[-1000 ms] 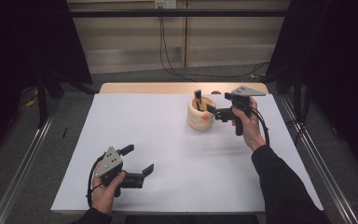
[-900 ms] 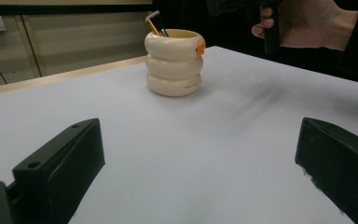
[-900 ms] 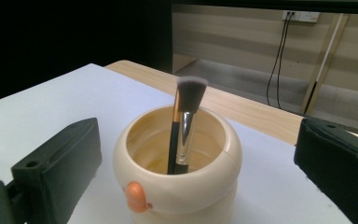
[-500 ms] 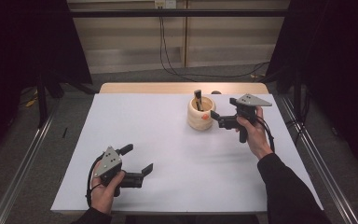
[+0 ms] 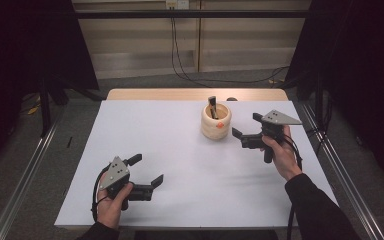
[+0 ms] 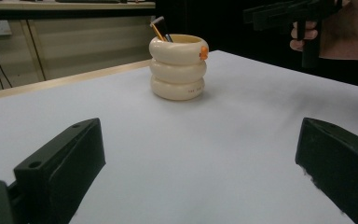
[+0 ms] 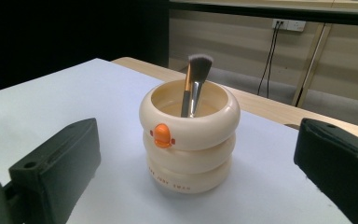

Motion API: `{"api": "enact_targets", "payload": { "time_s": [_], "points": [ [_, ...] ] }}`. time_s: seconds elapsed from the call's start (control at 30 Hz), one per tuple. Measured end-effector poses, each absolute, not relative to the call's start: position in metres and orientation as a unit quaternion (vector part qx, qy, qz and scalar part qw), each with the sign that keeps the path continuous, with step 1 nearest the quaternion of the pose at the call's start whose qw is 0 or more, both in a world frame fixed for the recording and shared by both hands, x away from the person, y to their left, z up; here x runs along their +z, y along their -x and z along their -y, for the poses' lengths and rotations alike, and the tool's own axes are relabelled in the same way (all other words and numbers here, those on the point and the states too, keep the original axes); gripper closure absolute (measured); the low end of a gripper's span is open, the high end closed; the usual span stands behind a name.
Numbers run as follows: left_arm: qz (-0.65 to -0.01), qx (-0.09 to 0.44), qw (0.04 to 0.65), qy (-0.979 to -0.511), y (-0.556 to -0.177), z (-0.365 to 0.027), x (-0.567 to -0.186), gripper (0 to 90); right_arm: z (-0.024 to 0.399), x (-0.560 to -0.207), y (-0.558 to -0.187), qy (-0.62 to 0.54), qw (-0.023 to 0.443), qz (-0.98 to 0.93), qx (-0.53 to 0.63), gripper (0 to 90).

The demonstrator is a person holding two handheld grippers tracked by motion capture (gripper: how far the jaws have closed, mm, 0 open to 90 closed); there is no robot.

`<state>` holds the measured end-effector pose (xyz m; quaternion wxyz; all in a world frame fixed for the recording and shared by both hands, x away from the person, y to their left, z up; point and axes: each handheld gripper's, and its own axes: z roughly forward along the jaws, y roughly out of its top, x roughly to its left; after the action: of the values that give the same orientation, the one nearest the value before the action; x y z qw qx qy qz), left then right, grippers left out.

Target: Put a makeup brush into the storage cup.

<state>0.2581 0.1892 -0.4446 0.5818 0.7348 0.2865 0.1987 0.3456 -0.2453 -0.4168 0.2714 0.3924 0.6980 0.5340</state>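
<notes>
Two tongs are out over the white table point(image 5: 180, 150), and both stand wide with nothing between their jaws. Just ahead of the right gripper point(image 5: 245, 134) sits the cream ringed cup point(image 5: 216, 121), close to its jaw tips but not touching, with a makeup brush point(image 7: 195, 86) standing upright inside it, bristles up. The left gripper point(image 5: 146, 171) hangs well back from the cup, low over the near part of the table. I judge the brush to be already in its holder and the right hand free of it. Any next move would call only for keeping the jaws clear of the cup's rim so it does not tip.
</notes>
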Motion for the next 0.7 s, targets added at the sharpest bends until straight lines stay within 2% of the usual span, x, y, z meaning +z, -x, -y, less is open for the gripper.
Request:
{"api": "enact_targets", "payload": {
  "time_s": [0.7],
  "points": [
    [-0.290, 0.199, 0.588, -0.729, -0.257, -0.191, -0.444, 1.3, 0.265, -0.423, -0.291, -0.392, 0.285, -0.687, 0.541, 0.6]
  ]
}}
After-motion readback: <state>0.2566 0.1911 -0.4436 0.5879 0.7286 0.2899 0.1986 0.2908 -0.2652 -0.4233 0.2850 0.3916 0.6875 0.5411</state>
